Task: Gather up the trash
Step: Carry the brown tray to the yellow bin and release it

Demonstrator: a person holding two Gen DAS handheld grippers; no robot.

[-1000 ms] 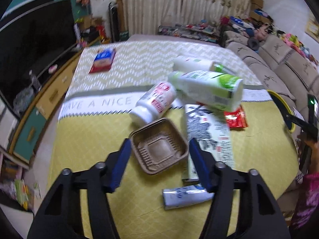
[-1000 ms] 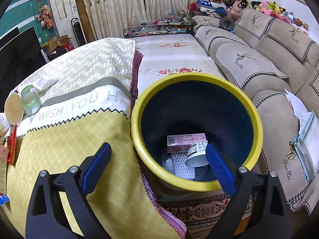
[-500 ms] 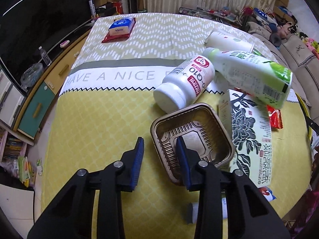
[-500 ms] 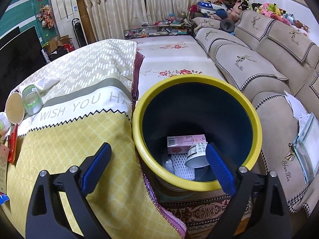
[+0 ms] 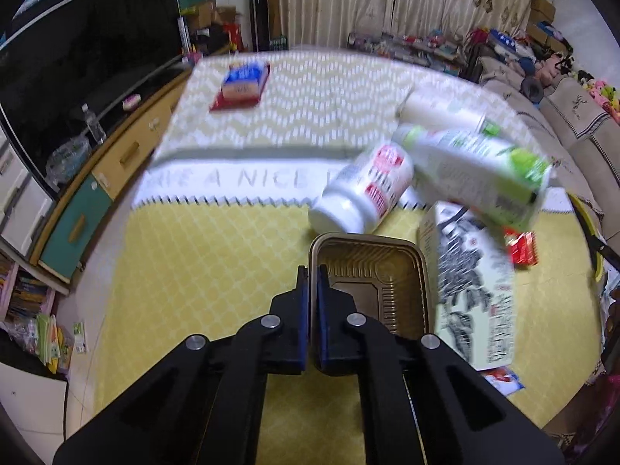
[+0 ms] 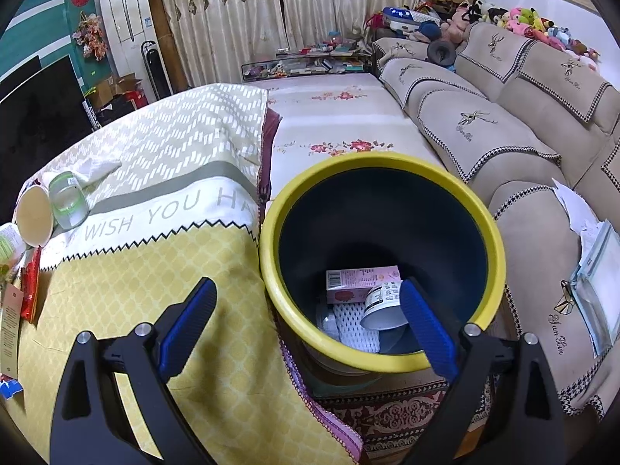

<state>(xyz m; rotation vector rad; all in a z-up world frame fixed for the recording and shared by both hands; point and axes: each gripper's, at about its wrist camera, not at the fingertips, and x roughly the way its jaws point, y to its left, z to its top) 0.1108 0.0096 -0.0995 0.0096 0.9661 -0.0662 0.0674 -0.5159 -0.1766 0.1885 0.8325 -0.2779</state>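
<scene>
My left gripper (image 5: 313,275) is shut on the left rim of a brown plastic tray (image 5: 372,283) over the yellow tablecloth (image 5: 201,255). Beside the tray lie a white pill bottle (image 5: 366,193), a green-and-white bottle (image 5: 480,174), a paper cup (image 5: 438,110), a black-and-white carton (image 5: 472,286) and a red wrapper (image 5: 523,248). My right gripper (image 6: 306,329) is open and empty above the near rim of a yellow-rimmed bin (image 6: 383,263). The bin holds a pink box (image 6: 362,283), a white cup (image 6: 383,306) and white mesh.
A blue tissue pack (image 5: 242,79) on a red tray lies at the table's far end. A TV cabinet (image 5: 97,178) runs along the left. A sofa (image 6: 523,124) stands right of the bin. A cup (image 6: 33,215) and glass (image 6: 68,199) lie on the cloth.
My left gripper has closed from half open onto the tray's left rim. The tray has shifted slightly. The right gripper has stayed open over the bin.
</scene>
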